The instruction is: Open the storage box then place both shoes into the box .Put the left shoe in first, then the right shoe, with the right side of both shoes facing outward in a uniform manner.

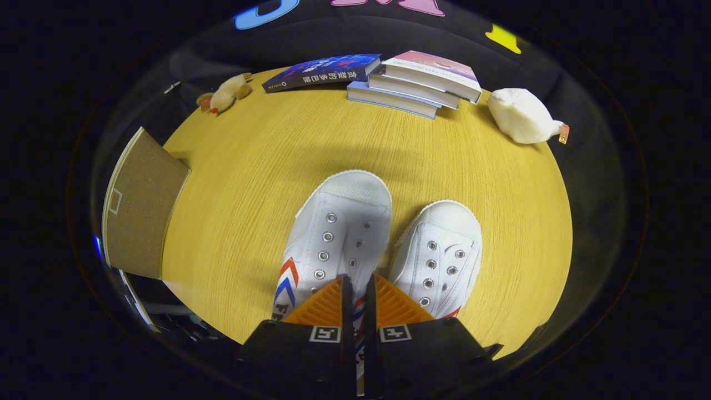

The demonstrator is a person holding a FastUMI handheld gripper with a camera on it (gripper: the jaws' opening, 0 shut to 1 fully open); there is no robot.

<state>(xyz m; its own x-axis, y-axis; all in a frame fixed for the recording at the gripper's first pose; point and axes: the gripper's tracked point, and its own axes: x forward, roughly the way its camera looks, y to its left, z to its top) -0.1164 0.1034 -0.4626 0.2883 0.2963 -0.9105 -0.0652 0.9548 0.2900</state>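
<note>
Two tongs (359, 294) pinch, seemingly, left shoe (333, 233) marked "FE".

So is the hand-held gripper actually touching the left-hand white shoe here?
Touching. In the gripper view the hand-held gripper has its fingers nearly closed on a thin strip of the left-hand white shoe, pinched at its side wall; no gap shows.

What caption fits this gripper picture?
Gripper shut on the left white shoe's edge, right shoe beside it.
</note>
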